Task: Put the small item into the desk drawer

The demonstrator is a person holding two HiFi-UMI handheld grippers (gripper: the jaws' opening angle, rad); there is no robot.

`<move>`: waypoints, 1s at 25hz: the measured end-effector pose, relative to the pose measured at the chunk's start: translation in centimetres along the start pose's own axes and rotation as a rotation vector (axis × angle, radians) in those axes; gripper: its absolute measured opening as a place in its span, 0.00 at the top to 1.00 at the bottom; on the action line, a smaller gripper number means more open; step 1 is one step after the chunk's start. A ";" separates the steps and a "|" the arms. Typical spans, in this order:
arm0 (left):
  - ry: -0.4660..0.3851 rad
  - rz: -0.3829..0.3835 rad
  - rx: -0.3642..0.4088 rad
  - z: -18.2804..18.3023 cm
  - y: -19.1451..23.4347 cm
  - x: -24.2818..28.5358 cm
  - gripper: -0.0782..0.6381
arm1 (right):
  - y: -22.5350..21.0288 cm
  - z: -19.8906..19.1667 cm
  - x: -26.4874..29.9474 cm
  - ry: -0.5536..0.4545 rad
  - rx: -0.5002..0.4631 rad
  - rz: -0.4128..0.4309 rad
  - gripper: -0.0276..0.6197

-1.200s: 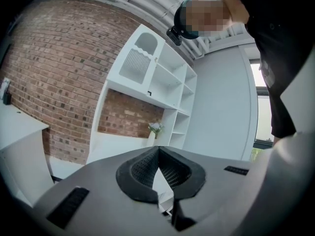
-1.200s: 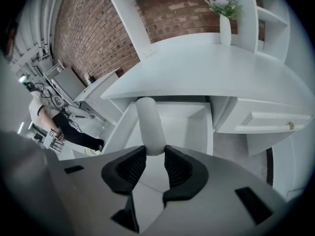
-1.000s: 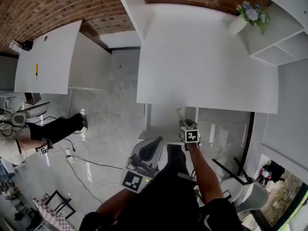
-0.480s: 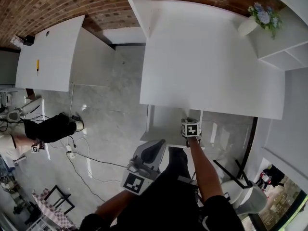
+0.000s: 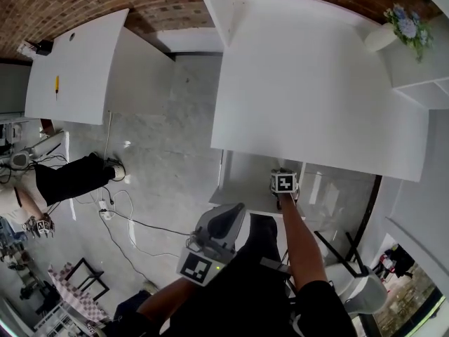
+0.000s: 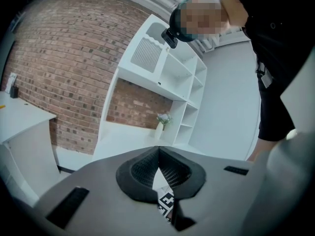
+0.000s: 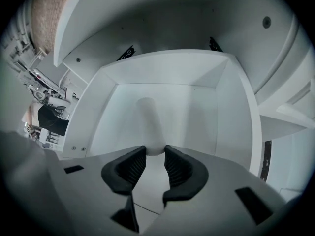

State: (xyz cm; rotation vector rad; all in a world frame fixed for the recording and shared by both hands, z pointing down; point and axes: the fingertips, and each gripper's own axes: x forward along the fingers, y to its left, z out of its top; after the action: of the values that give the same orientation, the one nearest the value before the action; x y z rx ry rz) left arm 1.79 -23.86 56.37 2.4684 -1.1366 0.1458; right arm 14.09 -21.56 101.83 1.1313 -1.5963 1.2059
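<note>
The desk drawer (image 5: 242,184) stands pulled out under the front edge of the white desk (image 5: 316,83). My right gripper (image 5: 281,173) points steeply down into it, shut on the small item (image 7: 149,124), a white cylinder that sticks out past the pads toward the drawer floor (image 7: 192,112). In the right gripper view the right gripper (image 7: 155,156) has the item's near end pinched between both pads. My left gripper (image 5: 226,215) hangs lower left of the drawer, pointing roughly level. In its own view the left gripper (image 6: 157,154) is shut and empty.
A second white desk (image 5: 70,69) stands at the left with a yellow item (image 5: 57,83) on it. A vase of flowers (image 5: 401,25) and white shelves (image 5: 428,69) are at the back right. A person (image 5: 66,177) and cables (image 5: 116,213) are on the floor at left; a chair (image 5: 358,286) is near right.
My right gripper has sunk down into the open drawer with the white item in it. The left gripper has dropped slightly. The person at left has shifted.
</note>
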 end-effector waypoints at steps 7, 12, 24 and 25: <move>0.003 0.012 -0.018 -0.3 1.2 0.0 0.86 | 0.2 -0.2 1.2 0.024 0.024 -0.002 0.74; 0.003 0.013 -0.015 -0.2 1.6 -0.5 0.86 | 0.0 -0.3 1.2 0.041 0.029 -0.021 0.73; -0.093 -0.002 -0.018 3.1 1.9 -1.9 0.86 | 1.6 1.8 -5.8 -0.058 0.023 0.002 0.72; -0.101 -0.004 -0.013 3.4 1.8 -2.1 0.86 | 1.9 2.2 -6.9 -0.076 0.026 0.006 0.72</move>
State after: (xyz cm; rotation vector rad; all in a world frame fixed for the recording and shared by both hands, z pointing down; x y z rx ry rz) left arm -1.17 -24.85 53.33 2.4912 -1.1702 0.0126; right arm 13.92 -22.21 94.37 1.2023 -1.6468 1.2034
